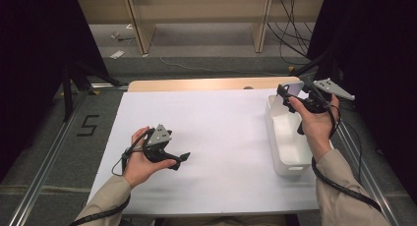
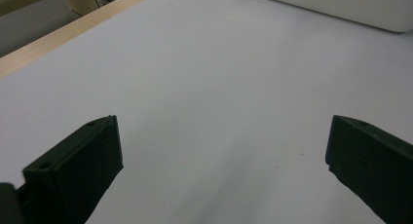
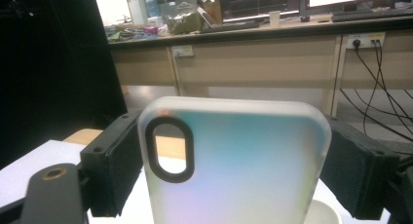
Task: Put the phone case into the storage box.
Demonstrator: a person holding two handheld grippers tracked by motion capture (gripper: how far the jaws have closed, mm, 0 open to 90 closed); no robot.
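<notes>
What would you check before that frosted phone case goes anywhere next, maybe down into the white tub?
1. Right gripper clamped on the translucent frosted phone case with the oval camera hole, one black pad on each long edge: ok.
2. Case upright, not tilted between the pads: ok.
3. Case held above the far end of the white rectangular plastic bin: ok.
4. Inside of the bin free of other things: ok, as far as the high view shows.
5. Left gripper open, holding nothing, low over the white table cover, apart from the bin: ok.
</notes>
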